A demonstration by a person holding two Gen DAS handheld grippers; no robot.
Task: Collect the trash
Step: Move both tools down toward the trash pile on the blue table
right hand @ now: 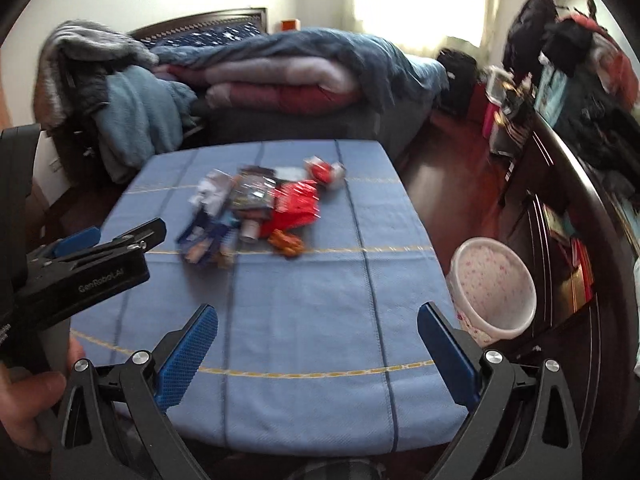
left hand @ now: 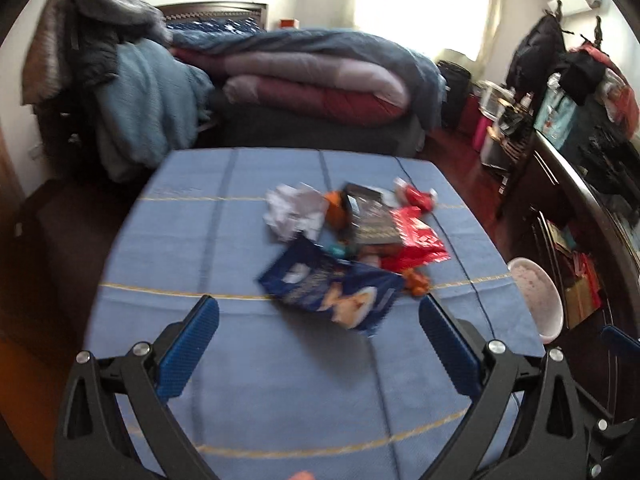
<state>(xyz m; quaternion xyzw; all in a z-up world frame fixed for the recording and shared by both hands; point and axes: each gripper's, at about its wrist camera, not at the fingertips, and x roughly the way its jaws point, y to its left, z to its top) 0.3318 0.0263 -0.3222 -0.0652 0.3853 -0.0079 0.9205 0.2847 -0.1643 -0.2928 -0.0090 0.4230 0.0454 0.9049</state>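
- The left tool [left hand: 318, 318] is hovering low over the tabletop [left hand: 168, 240] with its blue pads spread wide and nothing between them, pointing at the trash pile; that aim suggests the blue snack bag [left hand: 332, 292] is its first target.
- That bag is lying just ahead of the left tool, nearest of the pile, its near edge slightly lifted off the cloth.
- Beyond it and further ahead, crumpled white paper [left hand: 292, 210], a dark box [left hand: 370, 220], a red wrapper [left hand: 418, 240] and a small orange piece [left hand: 418, 282] are sitting bunched together mid-table, all still uncollected.
- The right tool [right hand: 318, 320] is waiting further back from the pile, its fingers likewise parted and empty, hanging over bare cloth.
- Ahead and to the right of the right tool, the speckled bin [right hand: 494, 288] is standing off the table's edge, probably placed there so trash can be dropped in with a short swing.
- The right wrist view is showing the bin's open mouth in full and the left tool's body with the hand [right hand: 28, 404] gripping it; the left wrist view is catching only the bin's rim but is giving the closer look at the bag.
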